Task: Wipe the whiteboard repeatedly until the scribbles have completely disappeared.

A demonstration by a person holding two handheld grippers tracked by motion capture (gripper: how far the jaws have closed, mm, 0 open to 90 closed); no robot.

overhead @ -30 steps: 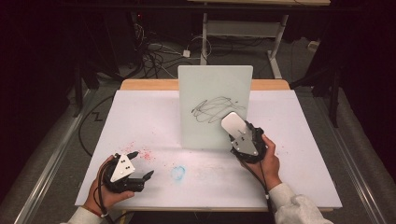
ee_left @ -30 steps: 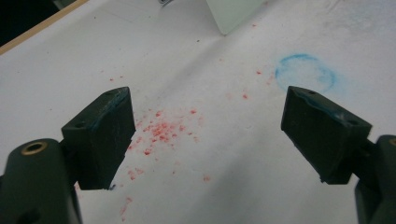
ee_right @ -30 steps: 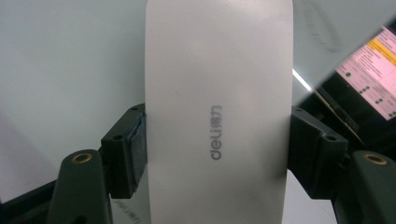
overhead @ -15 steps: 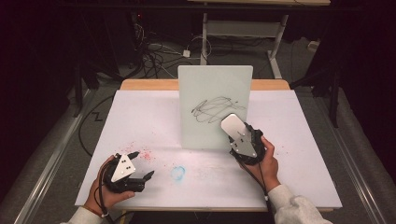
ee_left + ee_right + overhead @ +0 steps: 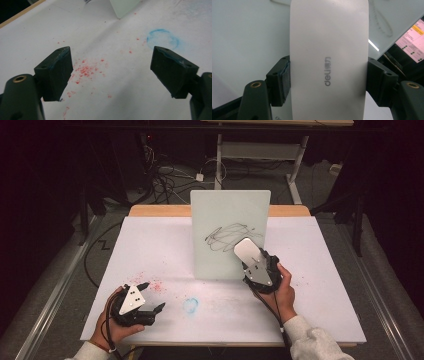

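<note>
A white table (image 5: 165,245) carries an upright whiteboard (image 5: 230,220) with a black scribble (image 5: 231,236). The right tongs (image 5: 248,254) grasp a white eraser (image 5: 329,60) held against the board. The left tongs (image 5: 152,296) hover released over red specks (image 5: 85,70).

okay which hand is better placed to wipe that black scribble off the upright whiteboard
Right. The right hand-held gripper already grips the white eraser right at the scribble on the whiteboard. The left hand-held gripper sits open and empty, low by the table's near edge.
</note>
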